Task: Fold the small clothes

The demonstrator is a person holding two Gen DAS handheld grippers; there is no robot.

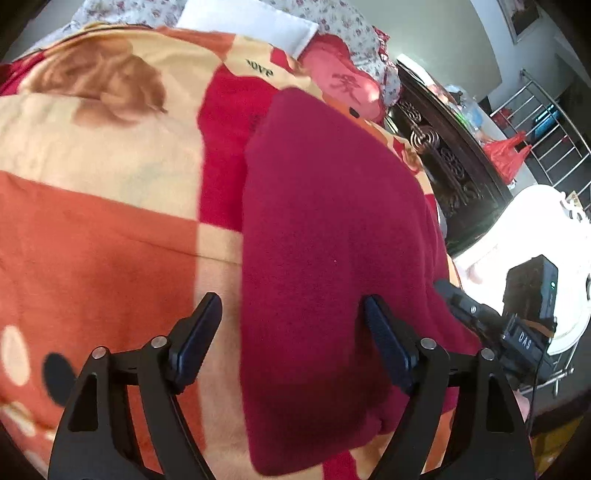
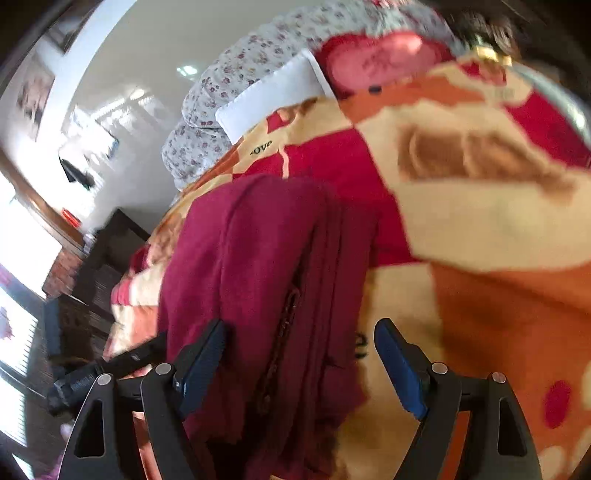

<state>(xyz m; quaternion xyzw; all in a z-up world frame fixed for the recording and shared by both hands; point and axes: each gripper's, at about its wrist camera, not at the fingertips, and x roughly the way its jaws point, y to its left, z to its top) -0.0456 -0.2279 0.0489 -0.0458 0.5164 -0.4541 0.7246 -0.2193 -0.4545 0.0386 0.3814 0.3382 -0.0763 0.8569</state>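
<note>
Both tongs stand wide open and hold nothing: the left tongs straddle the left edge of the dark red fleece garment, the right tongs hang over its near end with bunched folds between the pads, untouched. That garment lies folded lengthwise on the orange, cream and red patterned plush blanket covering the bed. Far off sits a white rectangular pillow.

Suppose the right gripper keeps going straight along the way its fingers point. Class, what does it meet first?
Most likely the dark red garment lying on the patterned blanket; the open right gripper points down at its layered edge. Depth is unclear.
</note>
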